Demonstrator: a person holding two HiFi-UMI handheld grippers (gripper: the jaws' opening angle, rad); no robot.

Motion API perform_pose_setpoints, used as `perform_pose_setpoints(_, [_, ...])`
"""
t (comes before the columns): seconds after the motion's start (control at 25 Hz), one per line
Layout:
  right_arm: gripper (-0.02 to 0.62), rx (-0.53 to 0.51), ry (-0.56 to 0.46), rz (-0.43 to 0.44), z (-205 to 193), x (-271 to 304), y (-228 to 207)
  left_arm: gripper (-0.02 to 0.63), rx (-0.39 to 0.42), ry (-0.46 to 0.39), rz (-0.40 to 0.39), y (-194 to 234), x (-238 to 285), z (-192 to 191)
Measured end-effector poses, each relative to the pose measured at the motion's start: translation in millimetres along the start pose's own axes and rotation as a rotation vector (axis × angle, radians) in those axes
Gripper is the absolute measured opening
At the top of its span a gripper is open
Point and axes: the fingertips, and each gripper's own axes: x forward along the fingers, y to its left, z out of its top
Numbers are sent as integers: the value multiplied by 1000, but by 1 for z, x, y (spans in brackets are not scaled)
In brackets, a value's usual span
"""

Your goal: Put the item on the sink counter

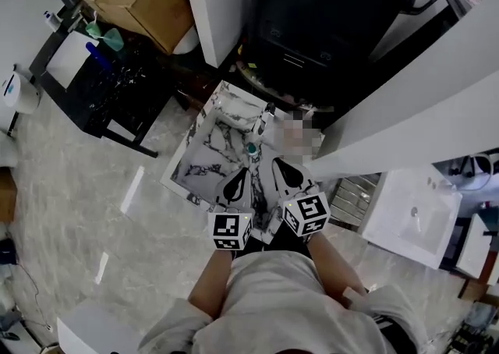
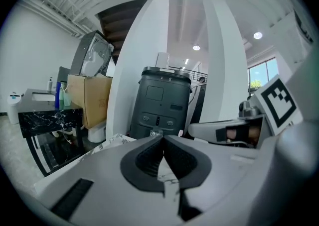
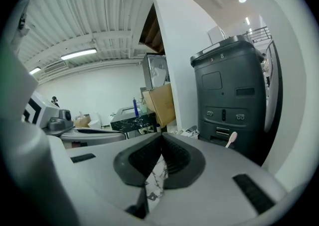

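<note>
Two large masses fill the far side: a dark grey upright unit [image 1: 327, 25] and a white column [image 1: 214, 1] to its left. Nearer than these, the marble-veined sink counter [image 1: 199, 161] is seen directly beneath both tools.

The left gripper [image 2: 163, 139] is held over the counter's near part with its jaws pressed together, and only marble shows through the sliver behind the pads. The right gripper [image 3: 160, 139] is closed in the same way and carries nothing.

A slim white toothbrush [image 3: 230, 139] is seen on the counter beyond the tools, a little to the right of the right gripper's jaw line. Its long axis runs roughly near to far, with the head raised at the far end. A small teal object [image 1: 251, 148] lies just near of it, between the two jaw tips.

The right gripper is judged the closer of the two to the brush, so any pick would call for a reach forward and slightly right.

No brand or label can be read; only the square black-and-white markers on the cubes are legible as patterns.
</note>
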Motion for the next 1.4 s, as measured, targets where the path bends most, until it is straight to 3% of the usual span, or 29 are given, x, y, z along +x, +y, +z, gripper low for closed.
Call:
perform_pose_setpoints(0.36, [5, -48, -83, -54, 11, -45, 31, 8, 23, -26, -69, -24, -28, 5])
perform_pose_setpoints(0.76, [4, -68, -124, -121, 18, -100, 28, 8, 17, -44, -105, -55, -45, 8])
perform_pose_setpoints(1.16, [5, -102, -194, -88, 35, -168, 16, 8, 46, -111, -71, -114, -71, 27])
perform_pose_setpoints(1.4, [3, -116, -248, -65, 37, -221, 21, 8, 67, -109, -38, -151, -97, 14])
